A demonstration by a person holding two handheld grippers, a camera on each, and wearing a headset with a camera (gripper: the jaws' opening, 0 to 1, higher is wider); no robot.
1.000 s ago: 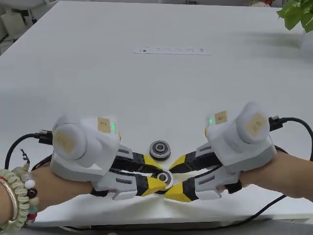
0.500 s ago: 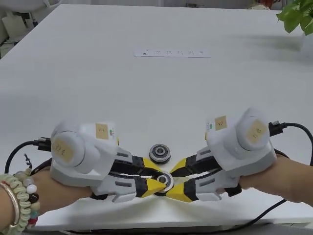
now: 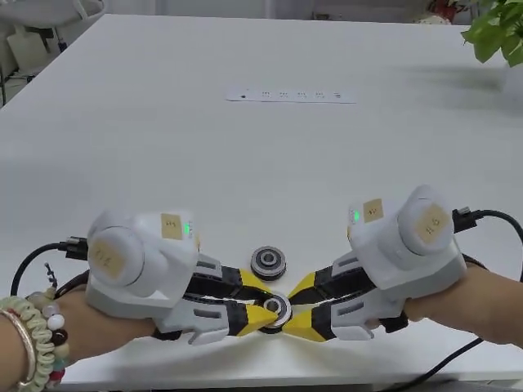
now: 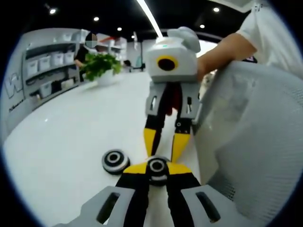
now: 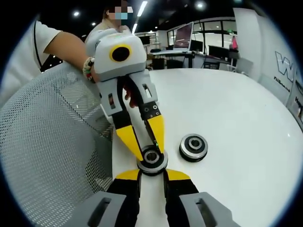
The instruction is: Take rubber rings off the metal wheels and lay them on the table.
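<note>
Both your tongs meet on the near wheel (image 3: 274, 307), at the bench (image 3: 245, 163) edge closest to you. Left tongs (image 3: 263, 300) come in from 9 o'clock, right tongs (image 3: 292, 304) from 3 o'clock. Each pair is narrowed to about the wheel's width, yellow tips touching its rim: left set on the 9 o'clock half, right set on the 3 o'clock half. Reads as a pinch from both. Can't tell whether the tips sit on rubber or on metal, or whether the wheel rests on the bench or is lifted. Hub faces up, dark band around it.

Far wheel (image 3: 268, 261) lies flat on the bench at 12 o'clock of the near one, just beside it, not touching. Its dark outer band is on. It is clear of both tongs.

Rest:
- White strip (image 3: 290, 95) well away at 12 o'clock.
- Plant (image 3: 494, 28) leaves at the 1 o'clock corner.
- In the left gripper view the plant stands in a white pot (image 4: 106, 78) on the bench.
- Shelf bins (image 4: 45, 64) at 10 o'clock there, contents too small to tell.
- Mesh chair back (image 5: 47, 142) at 9 o'clock in the right gripper view.
- Bead bracelets (image 3: 37, 327) on your left wrist.
</note>
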